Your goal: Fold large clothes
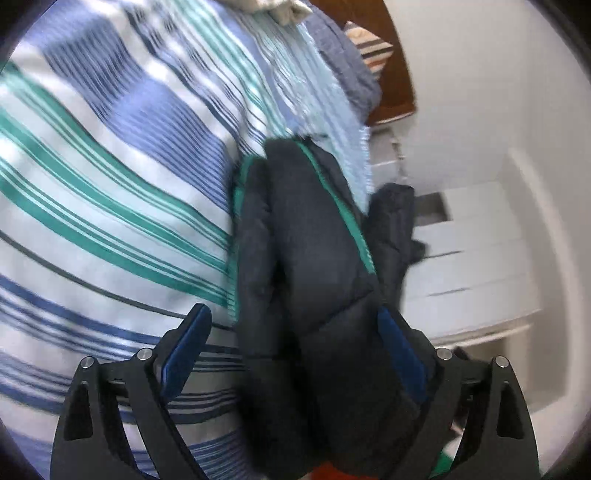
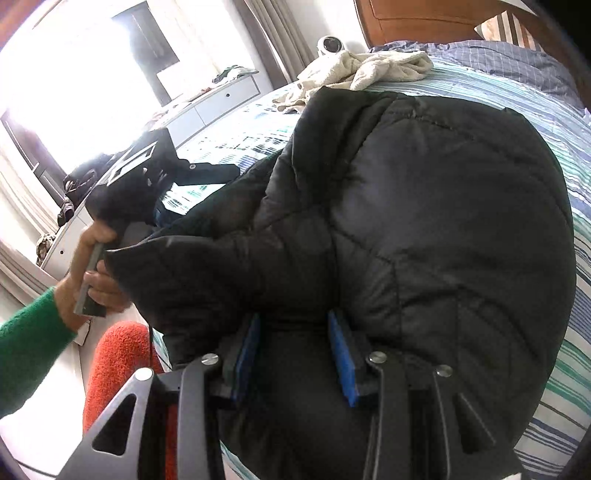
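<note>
A black quilted puffer jacket (image 1: 306, 258) with green trim lies on the striped bedspread (image 1: 110, 192). My left gripper (image 1: 291, 310) stands open around a fold of it. Its left pad (image 1: 184, 350) is clear of the cloth, and the jacket rests against the right pad (image 1: 402, 350). In the right wrist view the jacket (image 2: 424, 221) bulges up in a big mound. My right gripper (image 2: 293, 315) is shut on bunched jacket fabric at its near edge. The left gripper (image 2: 218, 171) shows there too, held by a hand (image 2: 92, 266) in a green sleeve at the jacket's left side.
A cream towel (image 2: 369, 66) lies crumpled at the far end of the bed, before the wooden headboard (image 2: 406, 22). White drawers (image 1: 472, 258) stand beside the bed. A long white dresser (image 2: 221, 99) with clutter runs along the bright window side. Something orange and fuzzy (image 2: 118, 362) is below the bed edge.
</note>
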`<control>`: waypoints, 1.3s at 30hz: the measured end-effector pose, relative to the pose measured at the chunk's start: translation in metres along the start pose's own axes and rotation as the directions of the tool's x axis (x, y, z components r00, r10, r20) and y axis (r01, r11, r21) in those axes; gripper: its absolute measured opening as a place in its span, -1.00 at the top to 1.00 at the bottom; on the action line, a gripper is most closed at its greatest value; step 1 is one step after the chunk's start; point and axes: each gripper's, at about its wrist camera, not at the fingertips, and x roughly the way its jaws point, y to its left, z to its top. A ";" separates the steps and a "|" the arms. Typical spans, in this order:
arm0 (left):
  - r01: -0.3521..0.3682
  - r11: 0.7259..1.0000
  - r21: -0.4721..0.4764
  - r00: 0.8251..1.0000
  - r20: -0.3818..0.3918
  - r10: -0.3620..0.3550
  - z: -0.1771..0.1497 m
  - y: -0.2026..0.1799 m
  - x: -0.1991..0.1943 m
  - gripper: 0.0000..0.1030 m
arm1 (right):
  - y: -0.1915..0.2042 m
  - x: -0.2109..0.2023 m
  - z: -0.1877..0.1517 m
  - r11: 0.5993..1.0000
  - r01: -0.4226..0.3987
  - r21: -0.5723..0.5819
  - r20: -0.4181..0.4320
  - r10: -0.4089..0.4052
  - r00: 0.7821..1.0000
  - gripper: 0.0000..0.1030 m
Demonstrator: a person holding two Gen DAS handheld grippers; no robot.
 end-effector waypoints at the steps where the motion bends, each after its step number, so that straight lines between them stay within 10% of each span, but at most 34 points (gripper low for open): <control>1: 0.036 0.999 -0.007 0.999 -0.011 -0.036 0.001 0.003 0.006 -0.82 | 0.001 0.000 0.001 1.000 0.000 0.001 -0.001 0.000 1.000 0.23; 8: 0.153 0.988 0.005 0.986 -0.074 -0.152 0.006 -0.016 0.034 -0.89 | 0.003 0.006 0.005 1.000 0.008 -0.003 -0.011 -0.008 1.000 0.23; 13: -0.065 0.970 0.234 0.965 -0.234 0.121 0.013 -0.068 0.077 -0.95 | 0.009 0.007 0.007 1.000 0.020 -0.014 -0.019 -0.020 1.000 0.23; 16: -0.273 0.882 0.384 0.874 -0.285 0.395 0.010 -0.079 0.119 -0.99 | 0.013 0.008 0.007 0.999 0.030 -0.018 -0.013 -0.030 0.999 0.23; 17: -0.279 0.887 0.369 0.870 -0.295 0.396 0.012 -0.076 0.124 -1.00 | 0.014 0.007 0.007 0.999 0.038 -0.017 -0.010 -0.038 0.999 0.23; 21: -0.263 0.909 0.323 0.893 -0.274 0.356 0.011 -0.070 0.120 -0.99 | 0.008 -0.033 0.001 0.998 0.020 0.052 0.059 -0.023 0.998 0.18; 24: -0.242 0.926 0.289 0.915 -0.250 0.318 0.007 -0.064 0.116 -0.99 | -0.029 -0.085 -0.018 0.982 0.014 0.189 0.223 -0.057 0.973 -0.46; 27: -0.240 0.928 0.286 0.917 -0.246 0.313 0.007 -0.065 0.120 -1.00 | -0.091 -0.095 -0.044 0.929 0.015 0.370 0.206 -0.097 0.974 -0.56; 39: -0.238 0.933 0.270 0.922 -0.240 0.305 -0.003 -0.061 0.110 -1.00 | -0.165 -0.009 -0.074 0.701 -0.405 0.587 0.301 0.276 0.913 -0.62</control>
